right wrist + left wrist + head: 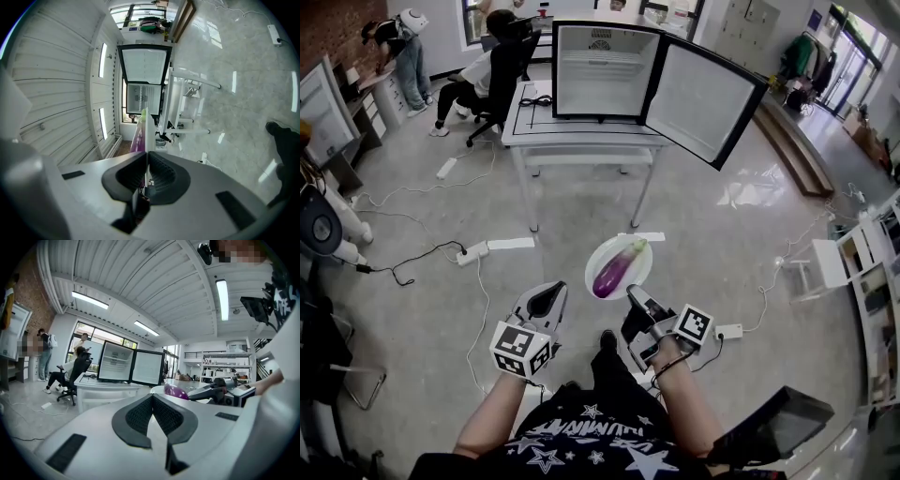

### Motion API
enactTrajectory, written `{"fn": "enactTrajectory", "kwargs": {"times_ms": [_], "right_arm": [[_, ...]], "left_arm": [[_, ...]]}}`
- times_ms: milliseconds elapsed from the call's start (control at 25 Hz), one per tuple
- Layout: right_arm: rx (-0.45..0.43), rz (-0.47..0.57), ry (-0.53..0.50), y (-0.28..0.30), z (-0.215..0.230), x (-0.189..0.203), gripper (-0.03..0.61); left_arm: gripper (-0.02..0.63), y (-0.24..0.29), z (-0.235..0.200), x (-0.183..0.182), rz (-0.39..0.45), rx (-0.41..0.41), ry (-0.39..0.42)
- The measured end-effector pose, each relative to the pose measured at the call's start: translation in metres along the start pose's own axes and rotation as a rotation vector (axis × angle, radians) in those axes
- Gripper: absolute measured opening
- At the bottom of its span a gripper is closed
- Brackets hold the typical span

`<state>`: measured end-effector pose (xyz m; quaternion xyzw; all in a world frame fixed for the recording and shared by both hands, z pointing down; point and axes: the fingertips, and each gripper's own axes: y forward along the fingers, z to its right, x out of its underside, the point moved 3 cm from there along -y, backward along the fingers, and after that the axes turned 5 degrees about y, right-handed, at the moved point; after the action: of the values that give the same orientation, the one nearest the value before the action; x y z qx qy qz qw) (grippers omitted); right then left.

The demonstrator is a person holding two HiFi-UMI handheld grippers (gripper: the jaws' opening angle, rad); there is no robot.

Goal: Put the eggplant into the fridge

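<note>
**A:** On a white plate [602, 253], held out before the person, lies the eggplant [617, 268]. It is long and glossy purple, with its green cap pointing away toward the fridge [605, 70].

**B:** What has the plate?

**A:** The right gripper [632, 293], its jaws pinched on the near rim (its own view shows the plate edge-on). The left gripper [551, 292] hovers just beside the plate, jaws together on nothing.

**B:** And between plate and fridge?

**A:** Floor with a power strip [473, 253] and cables, then the white table [581, 141] that bears the fridge. Its door [703, 103] is swung wide to the right.
</note>
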<state>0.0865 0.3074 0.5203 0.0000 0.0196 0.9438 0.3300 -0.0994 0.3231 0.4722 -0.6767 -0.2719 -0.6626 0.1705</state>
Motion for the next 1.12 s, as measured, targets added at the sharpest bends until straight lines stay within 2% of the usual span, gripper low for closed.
{"fn": "enactTrajectory", "kwargs": {"times_ms": [240, 560, 880, 1120], "right_arm": [[-0.001, -0.05, 0.013, 0.027, 0.007, -0.019, 0.021], [-0.011, -0.11, 0.013, 0.079, 0.004, -0.071, 0.021], [-0.026, -0.123, 0.014, 0.11, -0.002, -0.134, 0.021], [-0.026, -0.125, 0.052, 0.124, 0.004, -0.162, 0.021]], "left_arm": [[0.009, 0.017, -0.014, 0.003, -0.016, -0.042, 0.001], [0.009, 0.076, -0.044, -0.017, 0.0, -0.086, 0.005], [0.009, 0.146, -0.048, -0.028, -0.006, -0.075, 0.007], [0.009, 0.174, -0.057, -0.029, -0.026, -0.094, 0.002]]}}
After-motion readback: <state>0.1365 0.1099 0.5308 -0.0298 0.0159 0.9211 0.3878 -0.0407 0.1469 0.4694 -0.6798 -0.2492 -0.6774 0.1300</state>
